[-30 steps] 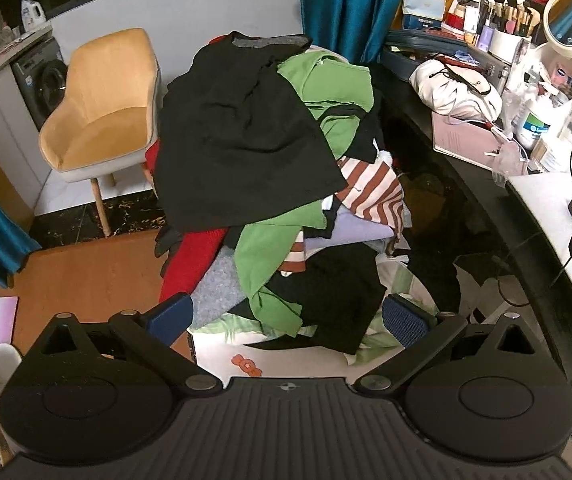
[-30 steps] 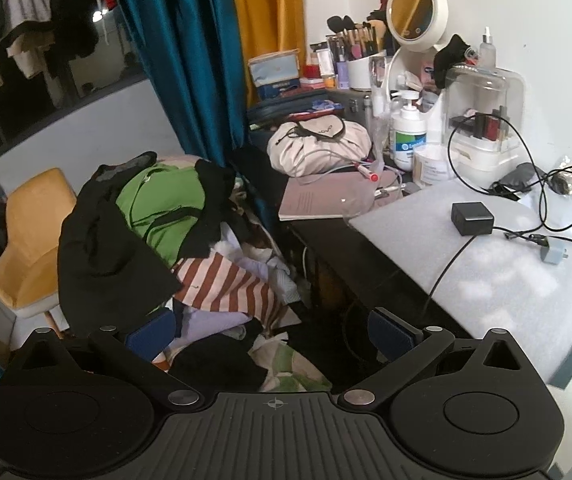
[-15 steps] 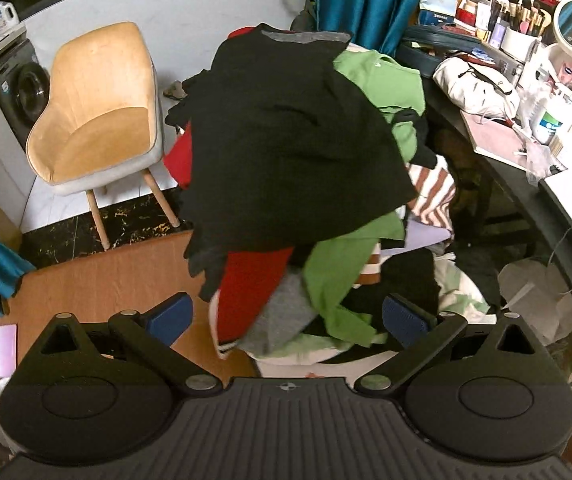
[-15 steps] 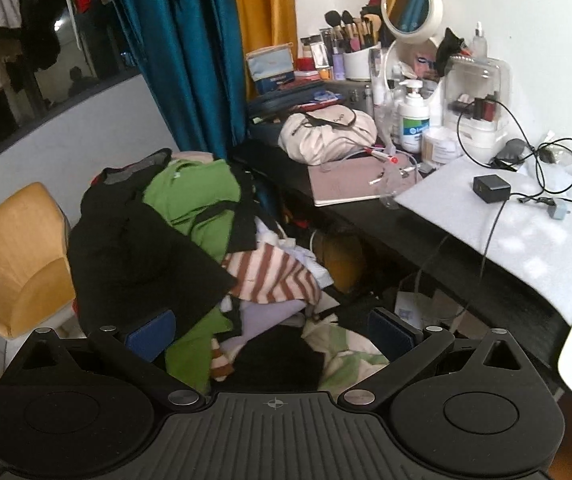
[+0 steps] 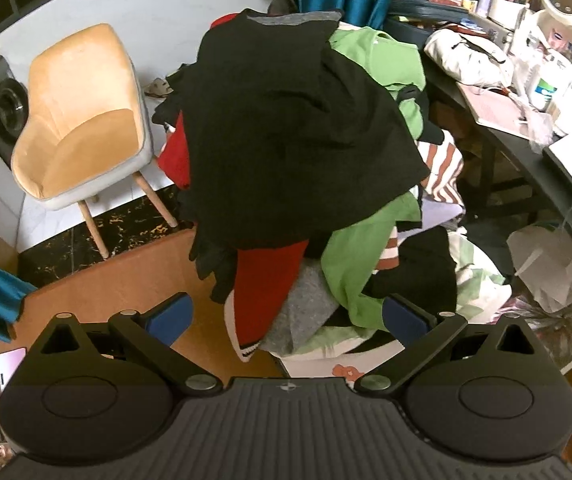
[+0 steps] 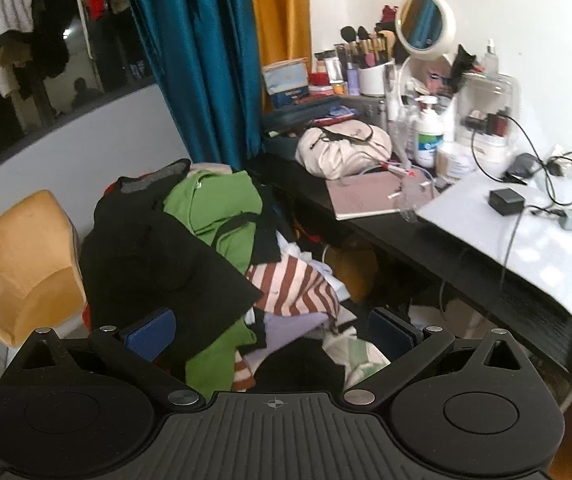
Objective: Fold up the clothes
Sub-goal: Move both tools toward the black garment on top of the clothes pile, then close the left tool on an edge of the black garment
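Left wrist view
Left gripper [image 5: 288,318]: jaws spread wide apart, gripping nothing, hanging over the near edge of the heap.
Clothes pile [image 5: 318,208]: a tall heap straight ahead, between the chair and the table.
Black garment [image 5: 294,132]: draped across the top of the pile.
Green garment [image 5: 360,264]: trails down the right side, beneath the black one.
Red garment [image 5: 265,280]: hangs at the front, just beyond the blue pads.
Chair [image 5: 81,116]: tan seat, left of the pile, apart from it.

Right wrist view
Right gripper [image 6: 271,334]: jaws wide apart, empty, above the pile's right flank.
Striped garment [image 6: 292,286]: brown and white, midway down the heap, right of the black garment [image 6: 157,256].
Table [image 6: 426,248]: dark, to the right, carrying a beige bag [image 6: 344,148], a round mirror [image 6: 426,26] and cables.
Curtain [image 6: 205,60]: blue, behind the pile.
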